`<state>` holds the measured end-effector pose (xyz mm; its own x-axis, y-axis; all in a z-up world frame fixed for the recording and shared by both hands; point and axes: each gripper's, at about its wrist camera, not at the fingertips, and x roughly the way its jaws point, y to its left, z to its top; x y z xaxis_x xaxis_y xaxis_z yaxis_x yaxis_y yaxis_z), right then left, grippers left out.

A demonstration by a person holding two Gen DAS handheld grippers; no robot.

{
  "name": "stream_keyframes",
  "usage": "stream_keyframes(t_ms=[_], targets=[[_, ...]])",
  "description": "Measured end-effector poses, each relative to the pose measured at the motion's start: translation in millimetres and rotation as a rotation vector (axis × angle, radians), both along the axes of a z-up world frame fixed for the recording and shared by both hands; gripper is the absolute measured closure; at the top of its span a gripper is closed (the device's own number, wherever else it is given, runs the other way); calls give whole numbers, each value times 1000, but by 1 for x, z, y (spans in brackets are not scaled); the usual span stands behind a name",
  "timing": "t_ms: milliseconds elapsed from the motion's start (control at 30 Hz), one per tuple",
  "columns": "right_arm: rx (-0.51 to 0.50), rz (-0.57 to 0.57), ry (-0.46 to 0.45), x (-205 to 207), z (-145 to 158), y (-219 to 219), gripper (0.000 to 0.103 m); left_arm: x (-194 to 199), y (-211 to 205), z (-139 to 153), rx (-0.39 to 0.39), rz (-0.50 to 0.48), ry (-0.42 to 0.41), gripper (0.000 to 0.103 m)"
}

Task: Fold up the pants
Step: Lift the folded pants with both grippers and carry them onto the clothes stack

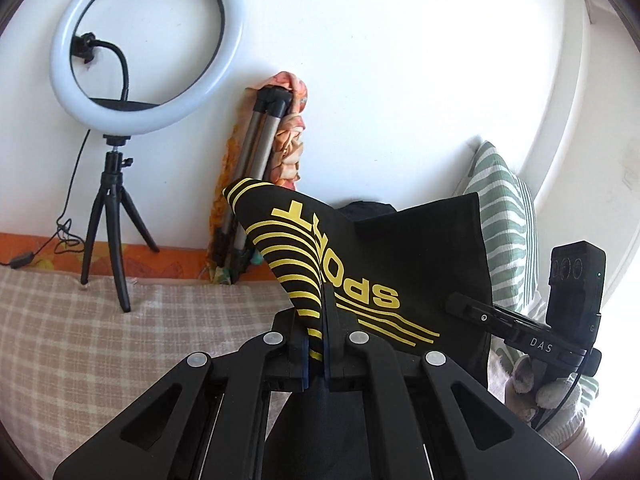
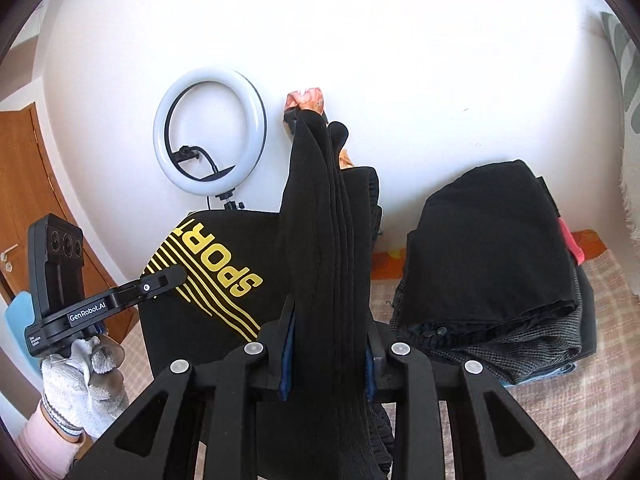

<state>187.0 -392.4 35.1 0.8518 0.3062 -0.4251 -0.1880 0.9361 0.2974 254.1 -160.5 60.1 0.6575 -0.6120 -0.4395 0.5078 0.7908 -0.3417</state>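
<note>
Both grippers clamp the same garment above the checked bedcover [image 1: 100, 320]. Clenched on a narrow fold of the black pants [image 1: 420, 248], the left gripper [image 1: 318, 344] pinches cloth printed with curved yellow stripes and the yellow word SPORT, which reads upside down from its own camera. The right gripper [image 2: 328, 344] grasps a thick bunch of the pants [image 2: 320, 240], gathered into several upright black pleats that rise past its fingers; its jaws stand wider, filled by the cloth. Between the two grips the fabric hangs as a flat black panel. A gloved hand [image 2: 80, 384] holds the left gripper at the near left. Far left stands a ring light [image 1: 146, 44]; at the right lies a stack of folded dark clothes [image 2: 492, 272].
</note>
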Motion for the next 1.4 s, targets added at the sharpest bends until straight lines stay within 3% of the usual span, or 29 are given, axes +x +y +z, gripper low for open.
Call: stream_keyframes(t_ms=[267, 600, 933, 1233, 1400], targets=[[-28, -98, -39, -1, 35, -60, 77, 17, -65, 25, -19, -57, -49, 100], [-57, -171, -55, 47, 67, -123, 77, 67, -129, 43, -15, -74, -86, 100], [-33, -209, 24, 119, 31, -167, 77, 128, -176, 21, 65, -38, -65, 100], [-110, -247, 101, 158, 0, -165, 76, 159, -192, -9, 147, -5, -39, 100], [-162, -294, 140, 165, -4, -163, 74, 165, -189, -12, 166, 35, -15, 94]])
